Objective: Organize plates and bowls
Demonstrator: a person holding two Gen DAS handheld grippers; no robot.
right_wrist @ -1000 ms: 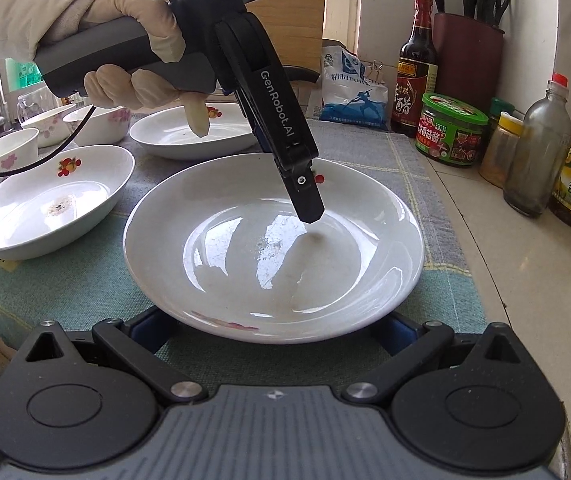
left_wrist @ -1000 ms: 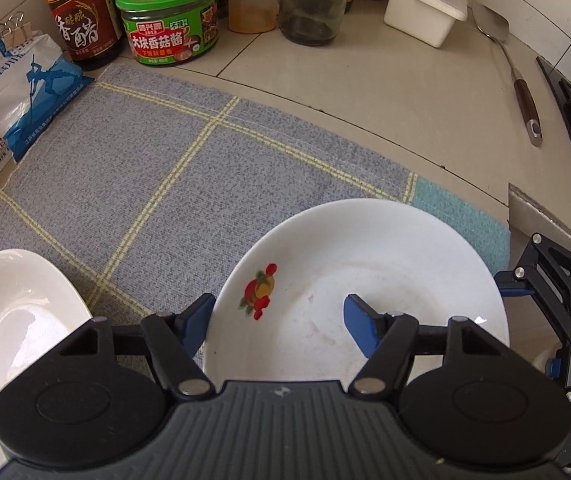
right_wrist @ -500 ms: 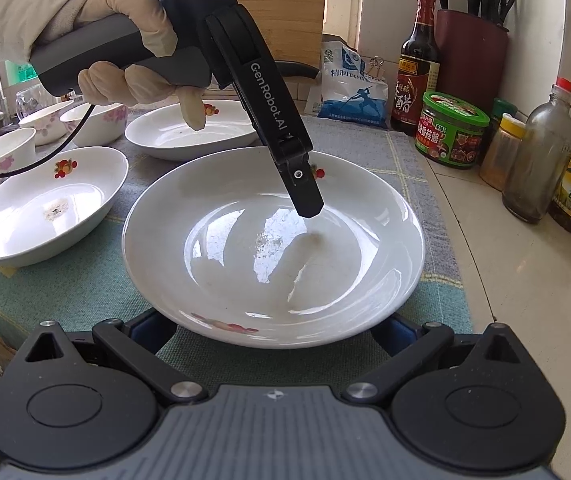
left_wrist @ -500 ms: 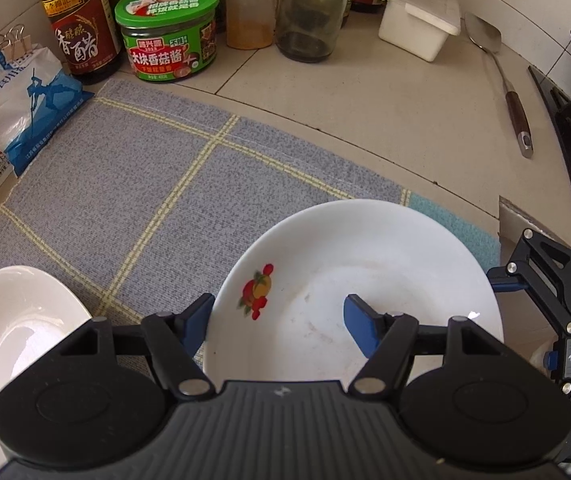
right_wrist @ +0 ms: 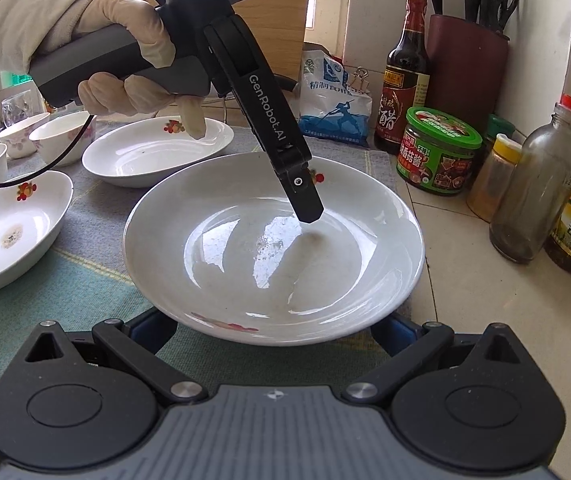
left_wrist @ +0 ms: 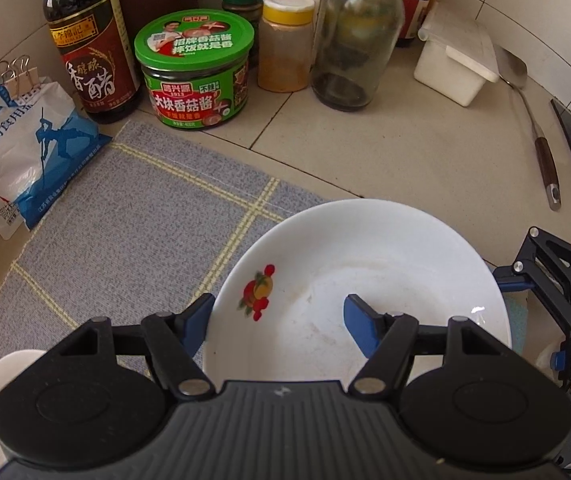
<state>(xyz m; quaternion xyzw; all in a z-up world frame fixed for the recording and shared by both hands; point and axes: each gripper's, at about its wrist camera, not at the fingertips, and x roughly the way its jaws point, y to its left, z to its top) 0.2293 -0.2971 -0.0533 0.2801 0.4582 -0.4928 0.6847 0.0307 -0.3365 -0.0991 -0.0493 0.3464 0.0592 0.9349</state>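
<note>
The wide white ceramic plate with a red fruit motif (right_wrist: 273,256) sat on the grey-and-teal checked cloth (left_wrist: 133,216), near the cloth's right edge by the tiled counter (left_wrist: 405,152). The left gripper (left_wrist: 279,320) straddled the plate's rim: one blue finger (left_wrist: 359,326) over the white inside, the other outside the edge. Whether the pads actually pressed the rim could not be told from either view. A gloved hand (right_wrist: 125,64) held that tool from the upper left, black arm angled down into the plate.

The right gripper (right_wrist: 273,326) was at the near edge of the same plate, and its blue fingertips (right_wrist: 153,326) peeked out on either side beneath the rim, spread wide. Grip or no grip, again impossible to say.

Further left on the cloth lay two more white fruit-printed plates, one far (right_wrist: 157,152) and one near (right_wrist: 9,232), with small floral bowls (right_wrist: 63,136) behind them. Along the far wall stood a dark vinegar bottle (left_wrist: 89,52), a green-lidded sauce jar (left_wrist: 195,76), a yellow-capped spice jar (left_wrist: 285,44) and a clear glass bottle (left_wrist: 357,40). A blue-and-white salt bag (left_wrist: 21,148) leaned at the far left.
</note>
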